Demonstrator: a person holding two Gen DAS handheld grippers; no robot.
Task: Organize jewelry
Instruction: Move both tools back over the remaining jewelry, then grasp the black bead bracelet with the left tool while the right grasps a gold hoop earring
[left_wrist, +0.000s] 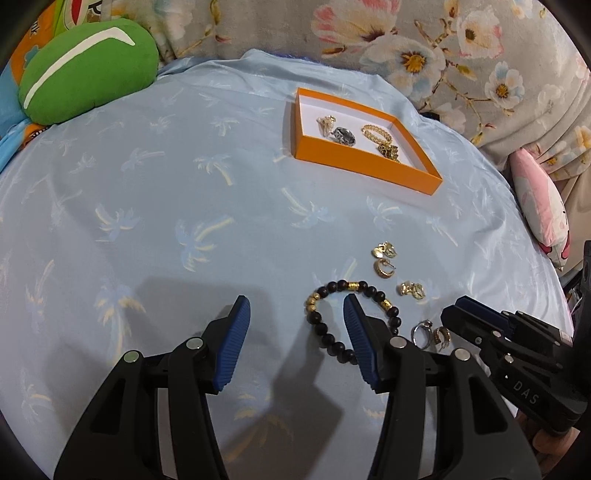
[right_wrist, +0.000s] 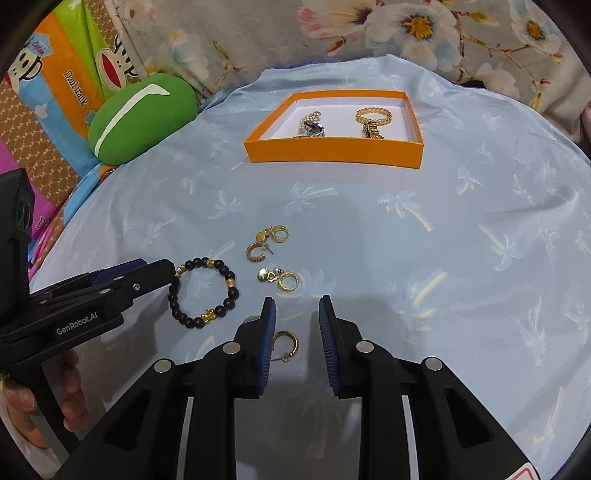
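Beyond both tongs, on the pale blue palm-print cloth (left_wrist: 155, 206), the orange box (right_wrist: 334, 149) holds rings. The left tongs (left_wrist: 297, 306) gape wide, empty, their right finger over the beaded bracelet (left_wrist: 325, 325). The right tongs (right_wrist: 297, 306) stand narrowly parted, empty, above a gold hoop earring (right_wrist: 289, 345).
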